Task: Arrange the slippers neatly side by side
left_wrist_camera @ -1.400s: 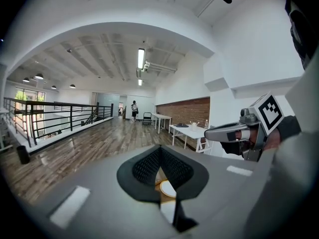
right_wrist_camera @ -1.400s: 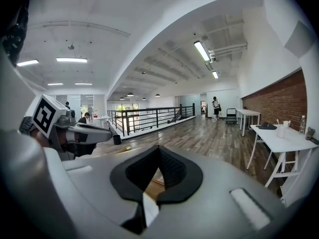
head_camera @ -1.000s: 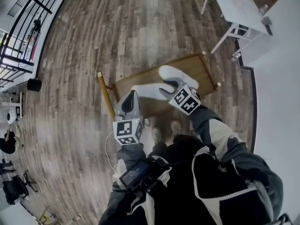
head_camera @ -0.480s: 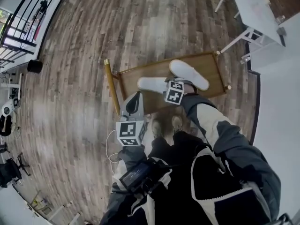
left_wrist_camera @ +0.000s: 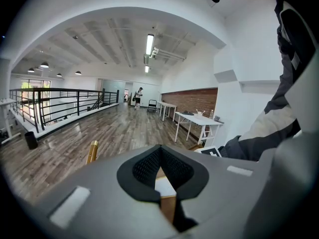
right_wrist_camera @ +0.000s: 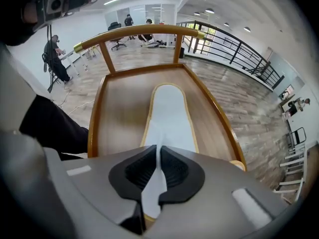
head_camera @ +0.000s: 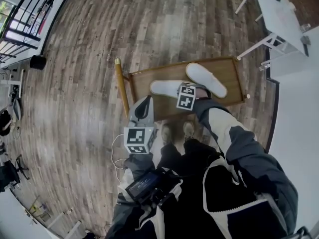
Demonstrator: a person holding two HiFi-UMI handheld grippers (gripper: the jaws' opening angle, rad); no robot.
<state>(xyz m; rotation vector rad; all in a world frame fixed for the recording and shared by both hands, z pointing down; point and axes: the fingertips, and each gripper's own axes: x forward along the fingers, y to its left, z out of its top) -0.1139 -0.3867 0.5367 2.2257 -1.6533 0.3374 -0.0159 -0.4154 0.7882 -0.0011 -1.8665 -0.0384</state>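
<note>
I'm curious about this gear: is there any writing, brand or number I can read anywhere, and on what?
No readable text anywhere.
Marker cubes: black-and-white squares only, no letters.
Slippers: plain white.
Screen at the chest: too small to read.

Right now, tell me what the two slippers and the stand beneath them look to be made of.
Slippers: probably soft fabric or foam; matte white, no shine, the nearer slipper with a beige rim. Stand: varnished wood; brown grain, slight sheen. Rail caps: gold-coloured, metal or paint, unclear.
</note>
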